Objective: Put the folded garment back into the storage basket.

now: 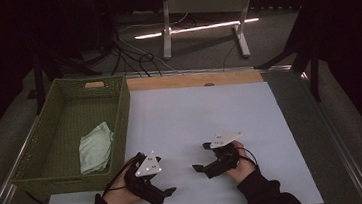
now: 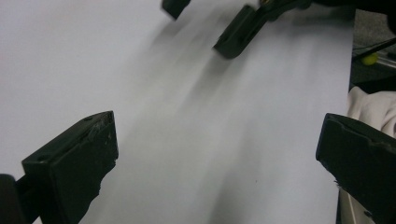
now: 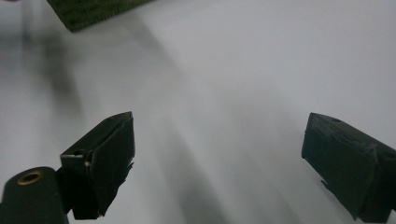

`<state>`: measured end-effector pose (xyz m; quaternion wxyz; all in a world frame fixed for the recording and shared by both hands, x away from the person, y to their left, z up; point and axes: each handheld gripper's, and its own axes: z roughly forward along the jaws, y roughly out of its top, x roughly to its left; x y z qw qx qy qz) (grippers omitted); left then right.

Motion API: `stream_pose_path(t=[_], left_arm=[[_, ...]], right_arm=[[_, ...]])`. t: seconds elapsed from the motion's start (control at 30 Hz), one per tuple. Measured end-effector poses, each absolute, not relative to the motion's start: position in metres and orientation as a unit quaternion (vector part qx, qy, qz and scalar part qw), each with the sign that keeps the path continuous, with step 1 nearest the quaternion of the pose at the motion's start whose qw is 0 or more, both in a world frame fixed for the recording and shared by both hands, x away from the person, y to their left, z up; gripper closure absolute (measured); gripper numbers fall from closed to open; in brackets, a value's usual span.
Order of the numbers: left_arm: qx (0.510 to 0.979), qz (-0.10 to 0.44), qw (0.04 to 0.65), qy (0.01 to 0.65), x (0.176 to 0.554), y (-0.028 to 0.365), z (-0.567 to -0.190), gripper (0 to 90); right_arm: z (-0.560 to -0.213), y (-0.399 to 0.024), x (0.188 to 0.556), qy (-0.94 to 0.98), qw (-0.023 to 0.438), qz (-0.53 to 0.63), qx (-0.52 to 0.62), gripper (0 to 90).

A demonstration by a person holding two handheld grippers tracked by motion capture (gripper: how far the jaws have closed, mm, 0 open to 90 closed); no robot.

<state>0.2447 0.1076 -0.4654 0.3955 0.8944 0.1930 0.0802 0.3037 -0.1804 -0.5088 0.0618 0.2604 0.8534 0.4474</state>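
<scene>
1. One white sheet (image 1: 196, 125) is spread on the table (image 1: 332, 132), with a strip of bare wood seen at its far edge.
2. One green woven basket (image 1: 120, 113) is set along the sheet's left edge.
3. One pale green cloth (image 1: 95, 148) is laid inside the basket, toward its near right corner.
4. Two grippers are held over the near edge of the sheet, one in each hand, well apart from each other.
5. The left gripper (image 1: 166, 193) is held near the basket's near right corner; in the left gripper view (image 2: 219, 154) its jaws are spread wide, with nothing between them.
6. The right gripper (image 1: 202, 157) is pointed toward the left one; in the right gripper view (image 3: 219, 154) its jaws are likewise spread wide and nothing is gripped.
</scene>
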Motion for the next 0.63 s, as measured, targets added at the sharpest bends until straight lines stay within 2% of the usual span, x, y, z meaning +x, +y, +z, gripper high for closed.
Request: stream_pose_path(t=[0.4,0.63], left_arm=[[0.895,0.077,0.389,0.204,0.241,0.120,-0.487,0.5],[0.893,0.076,0.394,0.207,0.240,0.120,-0.488,0.5]], right_arm=[[-0.520,-0.234,0.280,0.851,0.074,0.430,0.292,9.5],[-0.521,-0.244,0.275,0.847,0.080,0.429,0.303,9.5]])
